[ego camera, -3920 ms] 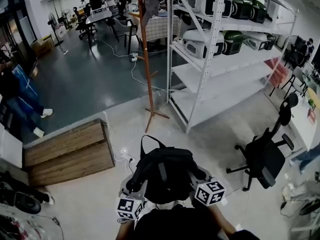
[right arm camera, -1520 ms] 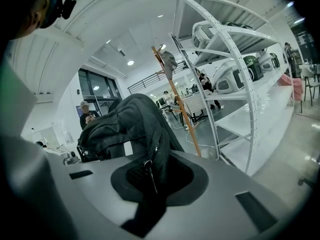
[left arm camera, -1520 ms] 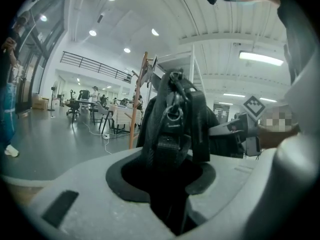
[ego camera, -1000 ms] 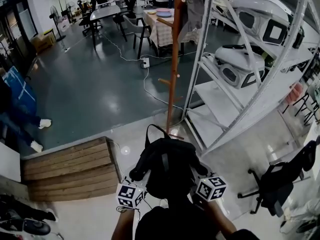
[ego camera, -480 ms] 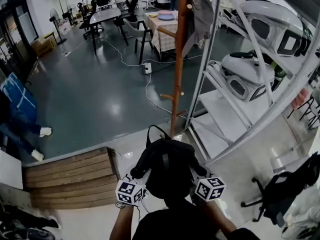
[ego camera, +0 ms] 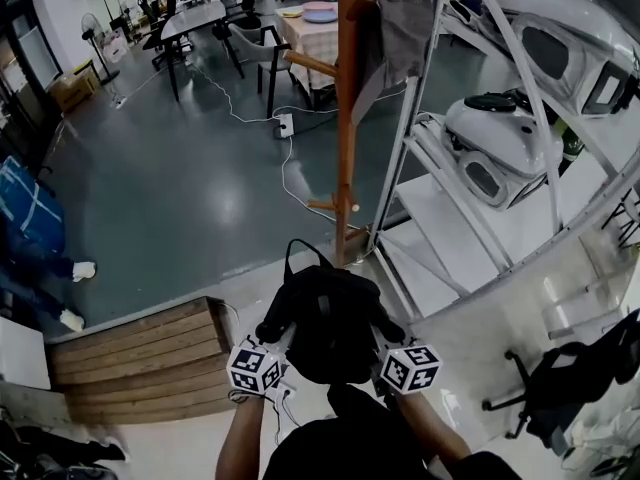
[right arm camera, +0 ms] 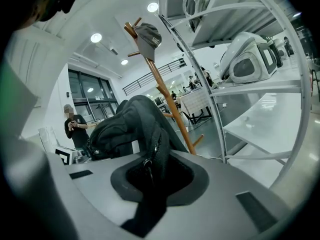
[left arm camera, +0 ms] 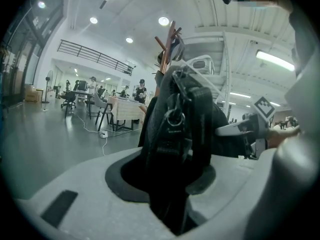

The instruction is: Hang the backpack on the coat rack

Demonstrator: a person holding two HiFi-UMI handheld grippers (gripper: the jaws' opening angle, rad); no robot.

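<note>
A black backpack (ego camera: 325, 323) hangs in the air in front of me, held from both sides. My left gripper (ego camera: 279, 336) is shut on its left side, with strap and buckle fabric (left arm camera: 175, 134) pinched between the jaws. Shut on the zippered right edge (right arm camera: 150, 154) is my right gripper (ego camera: 384, 334). The backpack's top loop (ego camera: 302, 253) points toward the wooden coat rack (ego camera: 347, 118), whose pole stands just beyond it. In the right gripper view the coat rack (right arm camera: 167, 104) rises behind the backpack (right arm camera: 125, 124), pegs bare low down.
A grey cap (right arm camera: 149, 36) and a grey garment (ego camera: 395, 18) hang on the rack's top pegs. A white metal shelf (ego camera: 470, 238) with white machines stands right of the rack. A wooden platform (ego camera: 140, 353) lies left. An office chair (ego camera: 580, 378) is at right; cables (ego camera: 285, 168) cross the floor.
Both grippers have carried the backpack forward. The coat rack is now much nearer and fills the upper middle of the head view. The grips look the same.
</note>
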